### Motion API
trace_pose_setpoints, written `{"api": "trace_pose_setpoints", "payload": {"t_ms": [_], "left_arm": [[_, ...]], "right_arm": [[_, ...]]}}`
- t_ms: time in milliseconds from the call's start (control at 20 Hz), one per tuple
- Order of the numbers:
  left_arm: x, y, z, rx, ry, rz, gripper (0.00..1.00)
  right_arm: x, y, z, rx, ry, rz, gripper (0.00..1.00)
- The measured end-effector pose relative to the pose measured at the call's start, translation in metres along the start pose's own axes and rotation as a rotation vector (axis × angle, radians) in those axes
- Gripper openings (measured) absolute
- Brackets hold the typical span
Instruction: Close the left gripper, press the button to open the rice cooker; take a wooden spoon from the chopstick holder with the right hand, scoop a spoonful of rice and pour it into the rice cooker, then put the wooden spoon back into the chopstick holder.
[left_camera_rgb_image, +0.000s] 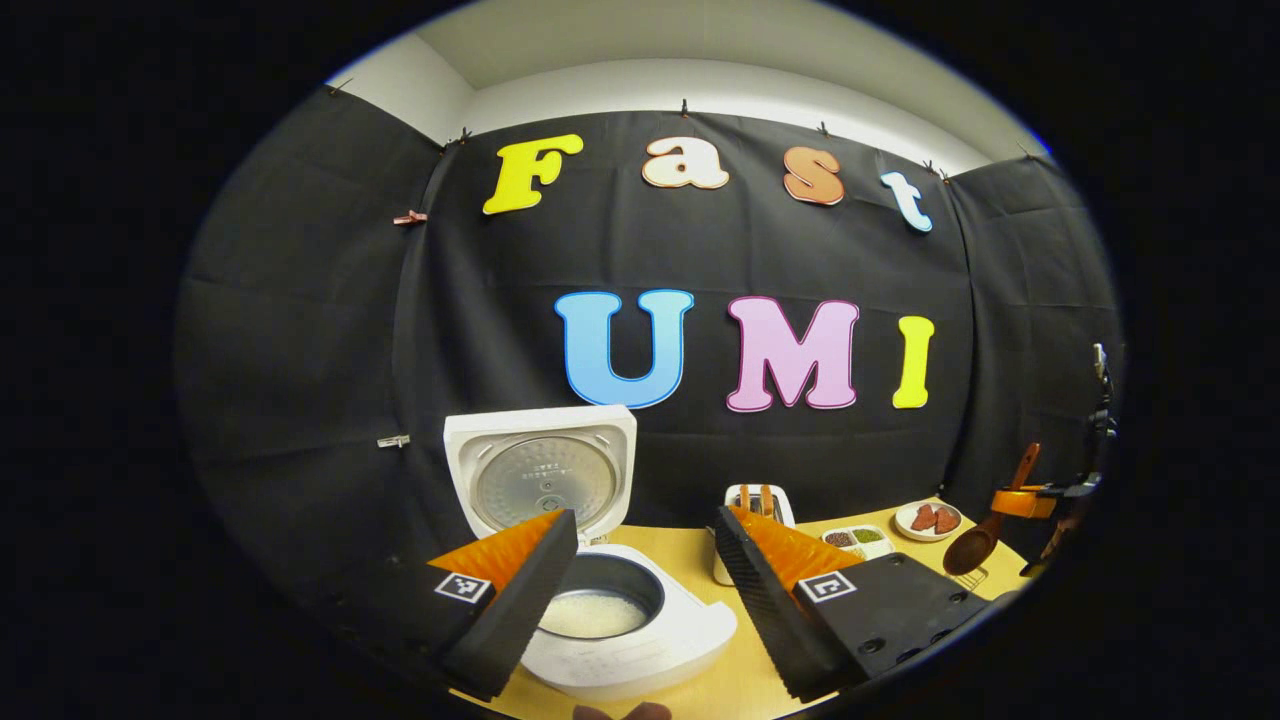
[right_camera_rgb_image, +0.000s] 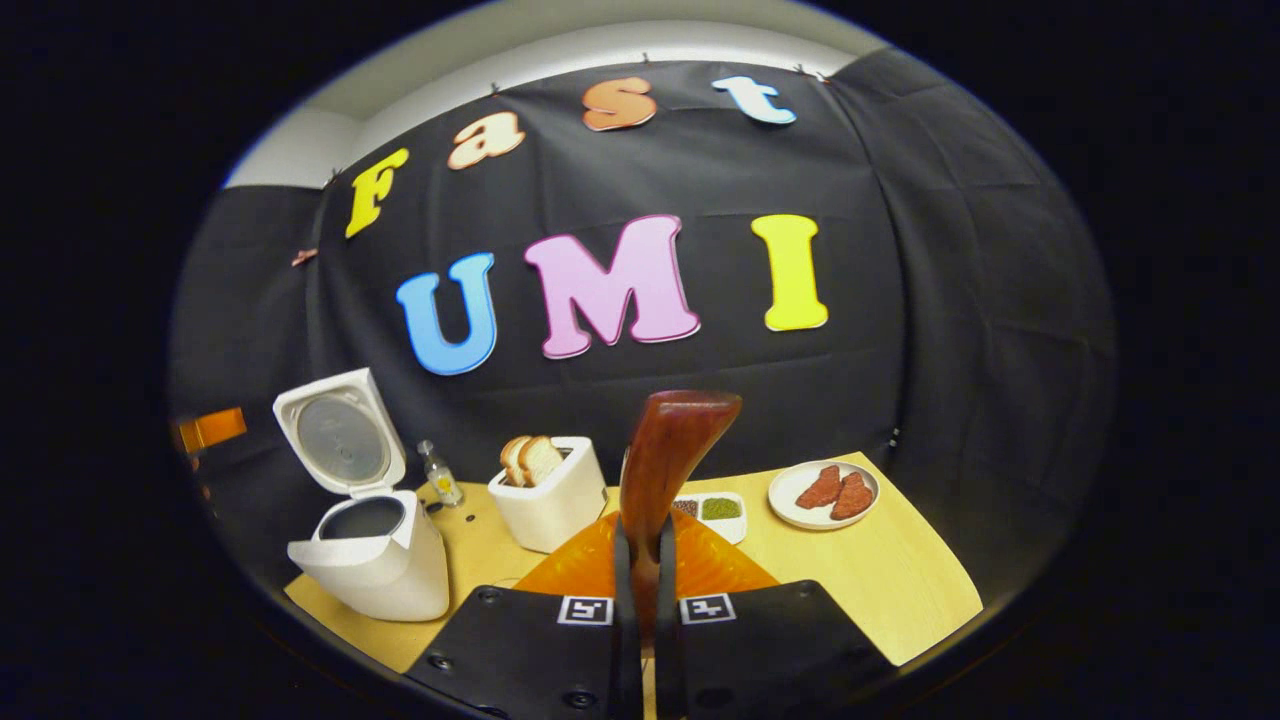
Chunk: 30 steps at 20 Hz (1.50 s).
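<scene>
The white rice cooker (left_camera_rgb_image: 640, 640) stands open right in front of my left gripper (left_camera_rgb_image: 645, 516), its lid (left_camera_rgb_image: 540, 470) tipped up and white rice in the pot (left_camera_rgb_image: 596, 612). My left gripper is open with nothing between its fingers. In the right gripper view, my right gripper (right_camera_rgb_image: 643, 530) is shut on the handle of the brown wooden spoon (right_camera_rgb_image: 668, 450), which sticks up ahead of it. The left gripper view has the spoon (left_camera_rgb_image: 972, 545) at the far right, bowl hanging down over the table's right end, held by the right gripper (left_camera_rgb_image: 1030, 498). The rice cooker (right_camera_rgb_image: 372, 560) sits left of it.
On the wooden table (right_camera_rgb_image: 900, 580) stand a white toaster (right_camera_rgb_image: 550, 500) holding bread slices, a small bottle (right_camera_rgb_image: 440, 475), a divided dish of grains (right_camera_rgb_image: 715, 510) and a plate with two meat pieces (right_camera_rgb_image: 825, 490). Black cloth walls close the back and sides.
</scene>
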<state>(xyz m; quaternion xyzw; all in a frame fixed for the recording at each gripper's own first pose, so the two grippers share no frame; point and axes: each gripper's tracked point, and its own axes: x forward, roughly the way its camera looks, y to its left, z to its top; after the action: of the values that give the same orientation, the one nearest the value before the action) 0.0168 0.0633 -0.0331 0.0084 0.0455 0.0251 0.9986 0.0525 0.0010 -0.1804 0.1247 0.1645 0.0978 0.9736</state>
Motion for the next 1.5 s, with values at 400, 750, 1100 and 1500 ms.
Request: {"api": "trace_pose_setpoints", "payload": {"t_ms": [400,750,1100,1500], "left_arm": [[-0.001,0.043,-0.009,-0.007,0.012,-0.023,0.96],[-0.002,0.076,-0.017,-0.004,0.017,-0.006,0.96],[-0.004,0.093,-0.027,-0.036,0.039,0.02,0.96],[-0.01,0.094,-0.024,-0.031,0.029,0.026,0.96]], "right_arm": [[0.047,0.037,-0.107,-0.317,0.178,-0.101,0.1],[0.066,0.049,-0.153,-0.283,0.245,-0.164,0.1],[0.071,0.081,-0.169,0.199,0.266,-0.173,0.1],[0.049,0.043,-0.162,0.67,0.226,-0.113,0.1]]}}
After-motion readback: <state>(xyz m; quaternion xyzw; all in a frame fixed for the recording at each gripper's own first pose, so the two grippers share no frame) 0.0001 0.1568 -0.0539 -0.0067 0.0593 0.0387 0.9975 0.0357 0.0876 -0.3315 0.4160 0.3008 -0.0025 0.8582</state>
